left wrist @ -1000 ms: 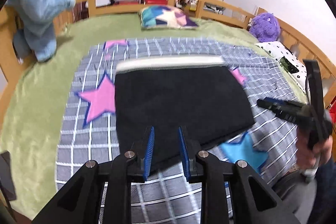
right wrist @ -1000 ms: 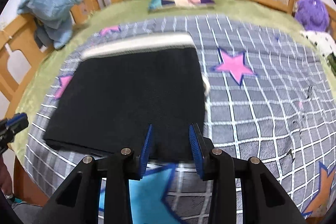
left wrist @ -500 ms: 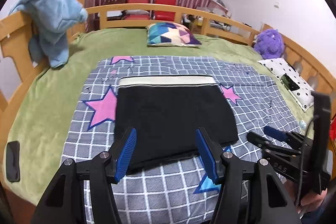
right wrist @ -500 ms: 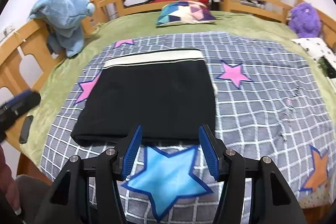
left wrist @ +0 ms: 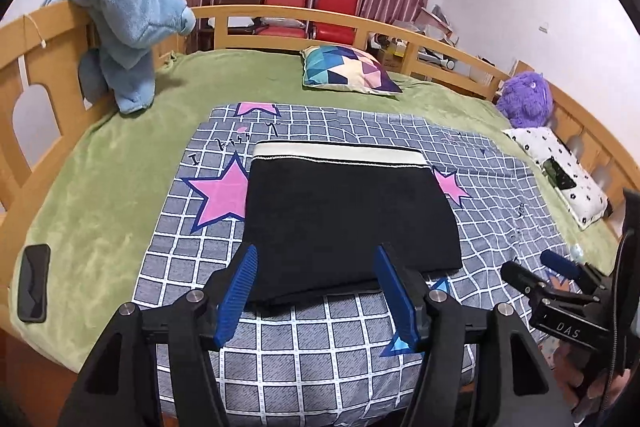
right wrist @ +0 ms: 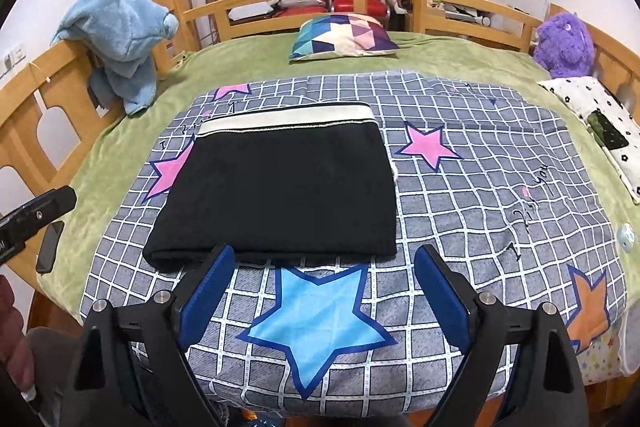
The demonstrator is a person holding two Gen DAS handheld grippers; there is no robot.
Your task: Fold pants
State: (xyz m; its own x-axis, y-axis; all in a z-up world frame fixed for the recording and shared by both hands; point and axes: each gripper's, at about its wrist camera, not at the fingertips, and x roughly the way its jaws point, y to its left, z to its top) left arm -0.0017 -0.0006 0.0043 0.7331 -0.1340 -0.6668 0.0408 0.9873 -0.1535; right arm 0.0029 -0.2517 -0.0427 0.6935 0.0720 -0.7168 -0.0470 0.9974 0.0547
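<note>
The black pants (left wrist: pixel 344 215) (right wrist: pixel 280 191) lie folded into a flat rectangle on the grey checked blanket (left wrist: pixel 304 351) (right wrist: pixel 480 195), their cream waistband along the far edge. My left gripper (left wrist: pixel 316 263) hangs above the near edge of the pants; its jaws are still opening and hold nothing. My right gripper (right wrist: pixel 324 261) hovers over the blue star just in front of the pants, its jaws opening wide and holding nothing. The right gripper (left wrist: pixel 538 269) also shows at the right of the left wrist view. Part of the left gripper's body (right wrist: pixel 36 211) shows at the left of the right wrist view.
A green bedspread (left wrist: pixel 100 195) covers the bed inside a wooden rail (left wrist: pixel 52 39). A blue plush (left wrist: pixel 128 23), a patterned pillow (right wrist: pixel 344 35), a purple plush (right wrist: pixel 566 43) and a white dotted pillow (left wrist: pixel 560 171) sit around the blanket. A dark phone (left wrist: pixel 34 283) lies at the left edge.
Both grippers have let go of the near edge of the pants, opened, and drawn back and upward. The folded pants stay flat on the blanket.
</note>
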